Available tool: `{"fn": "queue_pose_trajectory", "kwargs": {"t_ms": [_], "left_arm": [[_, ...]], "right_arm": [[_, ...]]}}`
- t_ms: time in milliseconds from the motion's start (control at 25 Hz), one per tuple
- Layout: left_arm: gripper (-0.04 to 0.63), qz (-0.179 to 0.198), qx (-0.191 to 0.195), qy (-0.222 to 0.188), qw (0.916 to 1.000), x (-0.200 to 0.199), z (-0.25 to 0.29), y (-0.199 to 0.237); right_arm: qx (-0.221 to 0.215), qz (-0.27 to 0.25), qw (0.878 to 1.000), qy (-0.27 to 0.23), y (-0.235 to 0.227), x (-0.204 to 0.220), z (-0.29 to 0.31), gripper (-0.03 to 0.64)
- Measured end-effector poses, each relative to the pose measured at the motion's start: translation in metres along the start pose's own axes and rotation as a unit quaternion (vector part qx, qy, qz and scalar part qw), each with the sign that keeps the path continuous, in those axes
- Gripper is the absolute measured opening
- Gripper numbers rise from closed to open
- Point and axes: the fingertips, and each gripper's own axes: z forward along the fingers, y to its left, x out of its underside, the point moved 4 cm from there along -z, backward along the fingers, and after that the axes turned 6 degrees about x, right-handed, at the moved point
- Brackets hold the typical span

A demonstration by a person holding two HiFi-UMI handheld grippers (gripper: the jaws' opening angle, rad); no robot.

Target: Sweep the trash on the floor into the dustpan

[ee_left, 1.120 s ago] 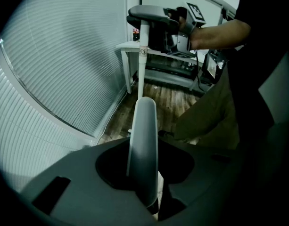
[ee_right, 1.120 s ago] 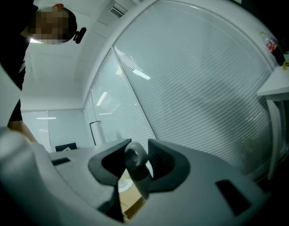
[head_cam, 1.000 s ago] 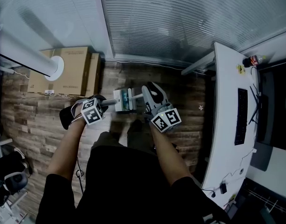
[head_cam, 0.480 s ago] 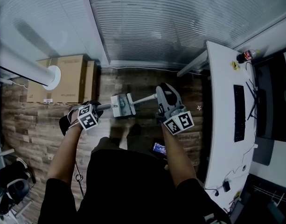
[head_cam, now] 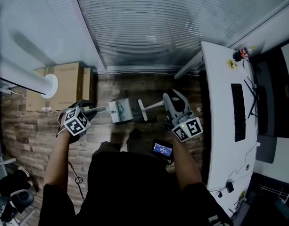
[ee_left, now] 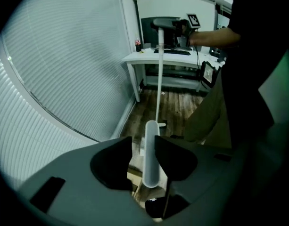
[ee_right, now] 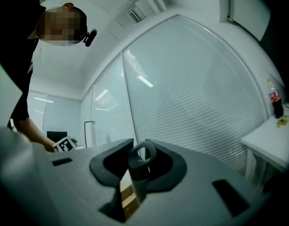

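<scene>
My left gripper (head_cam: pixel 86 112) is at the left over the wooden floor. The white dustpan handle (head_cam: pixel 97 109) runs from it to the grey dustpan (head_cam: pixel 120 111). In the left gripper view this handle (ee_left: pixel 151 154) stands between the jaws of the left gripper (ee_left: pixel 143 141); they are opening, and a gap shows on its left side. My right gripper (head_cam: pixel 167 100) is shut on the dark looped end of the broom handle (ee_right: pixel 142 166). The white broom pole (head_cam: pixel 153 105) slants down to the broom head (head_cam: pixel 142 110) beside the dustpan. A small white scrap (head_cam: pixel 199 109) lies near the desk.
Cardboard boxes (head_cam: pixel 64 86) stand against the blinds-covered glass wall (head_cam: pixel 158 27) at the left, beside a white pillar (head_cam: pixel 26 79). A white desk (head_cam: pixel 217 102) with a keyboard (head_cam: pixel 235 112) borders the right. A chair base (head_cam: pixel 12 197) sits at the bottom left.
Both grippers rose and spread apart, the left going left and the right going right. The broom head drew away from the dustpan. A small lit screen came into view at the person's waist.
</scene>
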Motion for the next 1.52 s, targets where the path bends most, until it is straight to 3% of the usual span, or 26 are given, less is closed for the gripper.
{"fn": "queue_pose_trajectory", "kwargs": {"t_ms": [80,160,240,280,360,480,600,680,760,880,1040,1520], "left_arm": [[0.143,-0.008,-0.022,-0.029,0.9993,-0.011,-0.018,0.007],[0.139,-0.033,-0.039,-0.083,0.9952,-0.027,-0.04,0.013],[0.126,-0.069,-0.048,-0.162,0.9833,-0.048,-0.064,0.018],[0.12,-0.089,-0.049,-0.207,0.973,-0.059,-0.076,0.02],[0.116,-0.132,-0.047,-0.306,0.9416,-0.079,-0.1,0.021],[0.103,-0.187,-0.053,-0.445,0.8744,-0.107,-0.135,0.023],[0.083,-0.212,-0.093,-0.534,0.8127,-0.121,-0.161,0.023],[0.065,-0.216,-0.14,-0.565,0.7839,-0.122,-0.172,0.02],[0.035,-0.211,-0.191,-0.574,0.7675,-0.12,-0.179,0.014],[-0.005,-0.207,-0.233,-0.565,0.7639,-0.115,-0.179,0.0],[-0.005,-0.222,-0.236,-0.552,0.7687,-0.108,-0.167,-0.015],[-0.005,-0.201,-0.159,-0.556,0.791,-0.106,-0.167,-0.054]], "right_arm": [[0.001,-0.007,1.0,0.004,-0.003,-0.004,-0.008,0.08],[0.003,-0.013,1.0,0.006,-0.006,-0.01,-0.016,0.08],[0.01,-0.017,1.0,0.008,-0.008,-0.017,-0.023,0.08],[0.014,-0.02,1.0,0.009,-0.01,-0.021,-0.026,0.08],[0.021,-0.025,0.999,0.01,-0.012,-0.029,-0.033,0.081],[0.035,-0.03,0.999,0.006,-0.015,-0.041,-0.043,0.08],[0.059,-0.043,0.997,0.007,-0.015,-0.051,-0.053,0.08],[0.074,-0.062,0.995,0.001,-0.011,-0.058,-0.06,0.077],[0.087,-0.083,0.993,-0.013,-0.004,-0.068,-0.069,0.069],[0.099,-0.094,0.99,-0.025,0.005,-0.079,-0.08,0.064],[0.107,-0.093,0.99,-0.021,0.014,-0.078,-0.088,0.064],[0.133,-0.083,0.988,0.006,0.048,-0.056,-0.117,0.06]]}}
